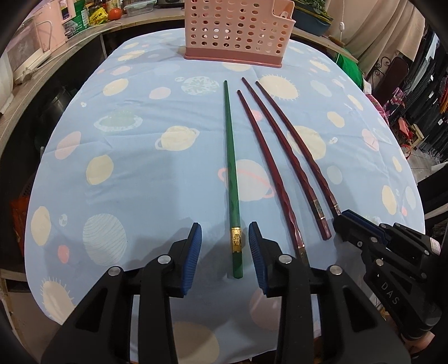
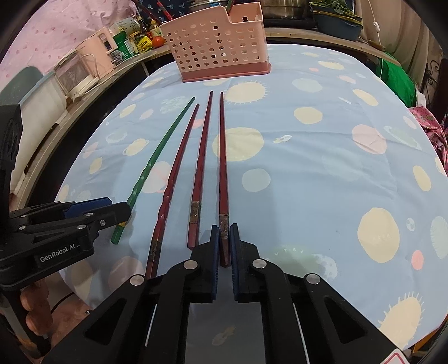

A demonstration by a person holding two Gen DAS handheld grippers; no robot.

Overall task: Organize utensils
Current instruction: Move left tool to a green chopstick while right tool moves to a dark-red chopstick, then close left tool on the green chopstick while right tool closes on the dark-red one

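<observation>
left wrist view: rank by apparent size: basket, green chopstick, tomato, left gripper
1. Left gripper, nearest the lens, so inflated.
2. Basket, cropped at the top edge.
3. Green chopstick, long but thin, so its place against the basket is unsure.
4. Tomato, far and tiny.
</observation>
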